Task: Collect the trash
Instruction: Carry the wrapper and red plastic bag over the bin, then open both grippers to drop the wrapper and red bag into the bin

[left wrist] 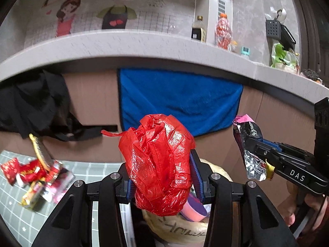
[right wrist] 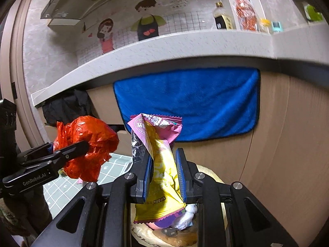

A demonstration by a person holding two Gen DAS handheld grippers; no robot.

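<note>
My left gripper (left wrist: 162,177) is shut on a crumpled red plastic bag (left wrist: 158,164), which bulges out above and below the blue pads. In the right wrist view that red plastic bag (right wrist: 88,150) hangs at the left in the left gripper (right wrist: 70,154). My right gripper (right wrist: 164,175) is shut on a yellow and pink snack wrapper (right wrist: 158,164) with a silver inside. From the left wrist view the snack wrapper (left wrist: 248,144) shows at the right in the right gripper (left wrist: 257,146). Below both grippers sits a cream bin (left wrist: 176,232) holding pink and purple scraps.
Several red and yellow wrappers (left wrist: 35,181) lie on a grey-green grid mat (left wrist: 12,212) at the left. A blue towel (right wrist: 189,105) and a black cloth (left wrist: 35,105) hang on the brown cabinet front under a grey counter (left wrist: 123,47). Bottles (left wrist: 222,30) stand on the counter.
</note>
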